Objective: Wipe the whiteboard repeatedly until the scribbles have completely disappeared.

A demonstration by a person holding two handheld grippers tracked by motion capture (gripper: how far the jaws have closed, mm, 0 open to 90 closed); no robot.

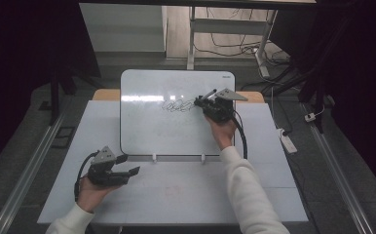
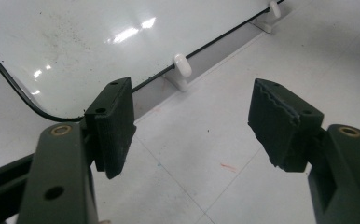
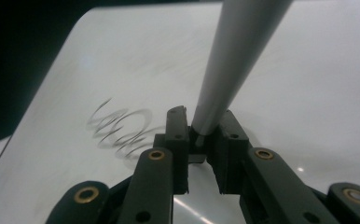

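A white whiteboard (image 1: 171, 131) lies on the table with a looping black scribble (image 1: 178, 105) near its far right. My right gripper (image 1: 206, 101) hovers over the board just right of the scribble, shut on a marker (image 1: 209, 93). In the right gripper view the grey marker (image 3: 234, 60) runs up and away from between the jaws of the right gripper (image 3: 204, 126), with the scribble (image 3: 122, 128) to their left on the whiteboard (image 3: 308, 93). My left gripper (image 1: 130, 165) rests open at the board's near left corner. Nothing lies between the jaws of the left gripper (image 2: 192, 109).
The board (image 2: 75, 37) sits on a pale table (image 1: 186, 190) and is held by two small white clips (image 2: 182, 65) along its near edge. Beyond the table stand a desk frame (image 1: 192, 44) and loose cables (image 1: 235, 46) on the floor. A power strip (image 1: 287, 141) lies at the right.
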